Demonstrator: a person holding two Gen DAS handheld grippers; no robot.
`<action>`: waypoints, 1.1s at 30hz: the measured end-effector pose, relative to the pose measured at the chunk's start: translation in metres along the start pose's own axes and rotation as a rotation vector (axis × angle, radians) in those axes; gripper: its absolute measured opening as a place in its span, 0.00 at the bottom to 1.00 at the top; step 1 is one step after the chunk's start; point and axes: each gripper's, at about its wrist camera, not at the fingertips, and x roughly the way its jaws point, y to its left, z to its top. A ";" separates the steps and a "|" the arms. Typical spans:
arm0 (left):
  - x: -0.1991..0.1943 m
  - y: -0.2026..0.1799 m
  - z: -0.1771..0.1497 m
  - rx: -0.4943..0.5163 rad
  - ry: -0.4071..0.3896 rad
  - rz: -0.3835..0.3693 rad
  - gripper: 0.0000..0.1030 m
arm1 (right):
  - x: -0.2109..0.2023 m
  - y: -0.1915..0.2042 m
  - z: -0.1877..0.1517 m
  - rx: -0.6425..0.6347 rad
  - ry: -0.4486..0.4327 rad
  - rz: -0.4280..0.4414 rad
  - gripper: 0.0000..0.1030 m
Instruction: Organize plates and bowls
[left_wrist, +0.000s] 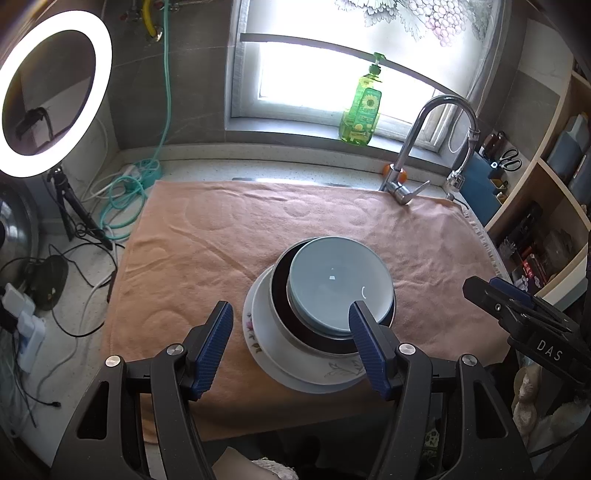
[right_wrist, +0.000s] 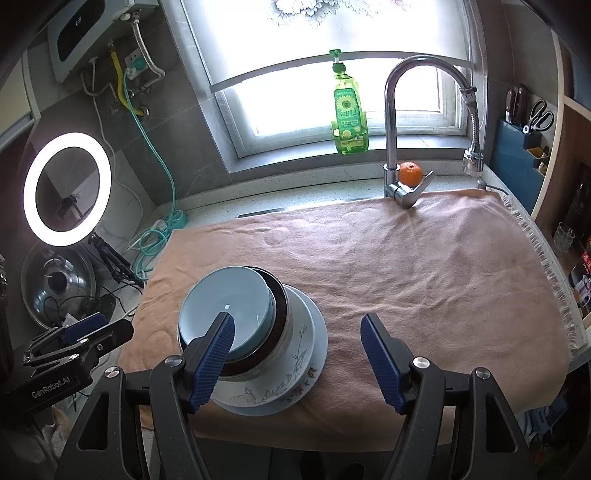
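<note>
Peach-coloured towelling covers the table (left_wrist: 207, 236), and right on it sits the whole stack: a pale blue bowl (left_wrist: 338, 282) nested in a dark-rimmed bowl (left_wrist: 282, 295), both resting on a white floral plate (left_wrist: 266, 332) near the front edge of the towel. The left tool (left_wrist: 291, 334) hovers low over the near side of the stack with its blue-padded fingers (left_wrist: 216, 343) spread wide and nothing between them, one pad overlapping the blue bowl's rim in its own view, though contact cannot be judged. The right tool (right_wrist: 297, 349) is just as wide and just as empty; from its camera the stack sits off to the left, one finger crossing in front of the bowls, the other over bare towel. Behind, a chrome faucet (right_wrist: 391, 122) arches over the far edge, an orange (right_wrist: 410, 173) tucked at its base, a green soap bottle (right_wrist: 347, 118) on the windowsill, and a ring light (right_wrist: 66, 188) glowing at the left.
</note>
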 end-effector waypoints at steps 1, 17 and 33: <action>0.000 0.000 0.000 0.001 0.000 0.001 0.63 | 0.000 -0.001 0.000 0.002 0.001 0.001 0.65; 0.002 0.000 0.000 0.002 0.004 0.001 0.63 | 0.005 -0.003 -0.001 0.003 0.014 -0.004 0.65; 0.004 0.003 0.001 0.005 0.008 -0.007 0.63 | 0.011 -0.006 -0.001 0.014 0.026 -0.015 0.65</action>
